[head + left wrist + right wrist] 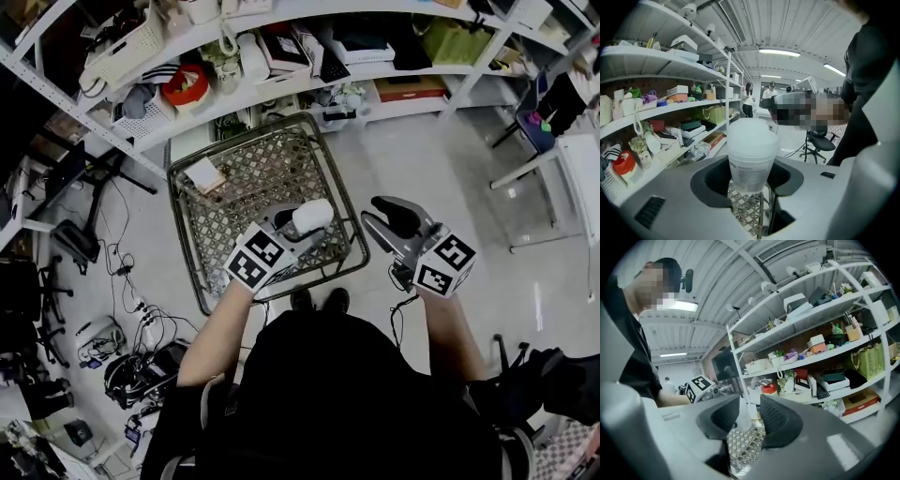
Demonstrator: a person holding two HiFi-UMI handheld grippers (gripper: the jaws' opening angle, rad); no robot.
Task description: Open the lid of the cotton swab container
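Overhead, head view: white shelving point(309, 56) crowded with boxes and baskets spans 10 to 2 o'clock. Below it a wire-mesh rack point(234, 187) stands on the floor at 11 o'clock from the person's torso.

Left hand-held gripper point(292, 225): raised over the rack's near edge, jaws clamped on the lower body of the cotton swab container point(751, 159). The container stands upright between them, a translucent white tub with a printed label.

Right hand-held gripper point(384, 217): at 3 o'clock of the container and clear of it. Jaws are moderately apart and press on nothing. In its own view a pale shape shows through the gap; I judge this to be the container beyond, not a thing held.

Lid point(752, 133): domed, wider than the tub, seated on top. Task not done.

Step in hand, as I judge it: bring the right hand-held gripper onto the lid.
- Keep the left grip low and firm, but do not crush the thin wall.
- Approach from 3 o'clock and close on the lid rim only, above the left jaws.
- Snap-fit or screw-fit cannot be told, so try a straight lift along the tub's axis first.
- Hold the tub upright so the swabs stay in.
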